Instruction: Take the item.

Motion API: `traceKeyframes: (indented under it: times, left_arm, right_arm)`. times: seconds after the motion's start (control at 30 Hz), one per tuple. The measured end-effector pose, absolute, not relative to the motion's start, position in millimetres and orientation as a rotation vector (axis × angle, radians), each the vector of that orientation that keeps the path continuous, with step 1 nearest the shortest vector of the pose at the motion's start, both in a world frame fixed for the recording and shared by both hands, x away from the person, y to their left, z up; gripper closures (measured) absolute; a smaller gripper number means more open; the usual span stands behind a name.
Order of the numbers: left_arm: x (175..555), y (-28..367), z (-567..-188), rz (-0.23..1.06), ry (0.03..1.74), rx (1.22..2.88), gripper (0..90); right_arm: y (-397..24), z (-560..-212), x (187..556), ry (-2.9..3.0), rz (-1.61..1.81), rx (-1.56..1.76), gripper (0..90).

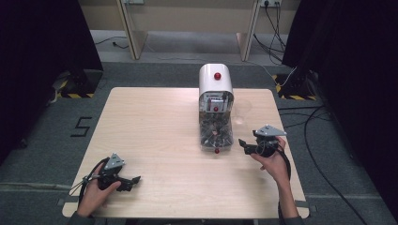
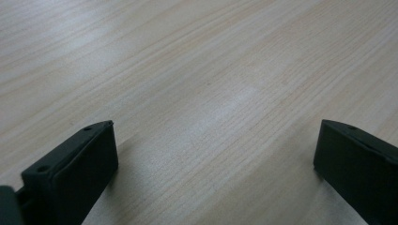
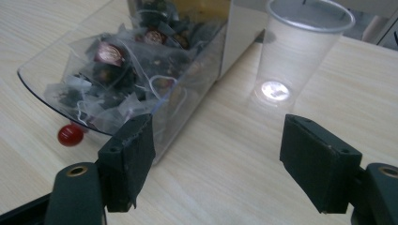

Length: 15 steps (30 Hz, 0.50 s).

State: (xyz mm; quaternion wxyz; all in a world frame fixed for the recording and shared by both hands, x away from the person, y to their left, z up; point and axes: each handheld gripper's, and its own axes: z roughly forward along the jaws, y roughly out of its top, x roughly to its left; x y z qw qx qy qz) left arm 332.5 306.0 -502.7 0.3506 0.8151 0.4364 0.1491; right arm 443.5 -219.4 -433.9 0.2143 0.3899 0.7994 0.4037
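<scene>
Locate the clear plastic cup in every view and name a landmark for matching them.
High view: clear plastic cup right of the tea-bag dispenser, on the table.
Left gripper view: bare tabletop, no cup.
Right gripper view: top right, beyond the dispenser.
Shared landmark: the dispenser's red knob.

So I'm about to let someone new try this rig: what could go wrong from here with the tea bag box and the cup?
The clear plastic cup is empty and light, standing close beside the tea bag box; the right gripper, jaws open, could knock it over. The tea bags are tangled with strings, so several may come out together. The box's open clear drawer could slide if pushed.
</scene>
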Motion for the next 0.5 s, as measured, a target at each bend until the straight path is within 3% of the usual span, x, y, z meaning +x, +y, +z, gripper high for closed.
traceKeyframes:
  times: [0.5]
  left_arm:
    - [332.5,306.0,-502.8,0.386,1.13,2.111,0.0]
  right_arm:
    - [-195.2,-420.2,441.5,2.247,1.144,0.96,39.3]
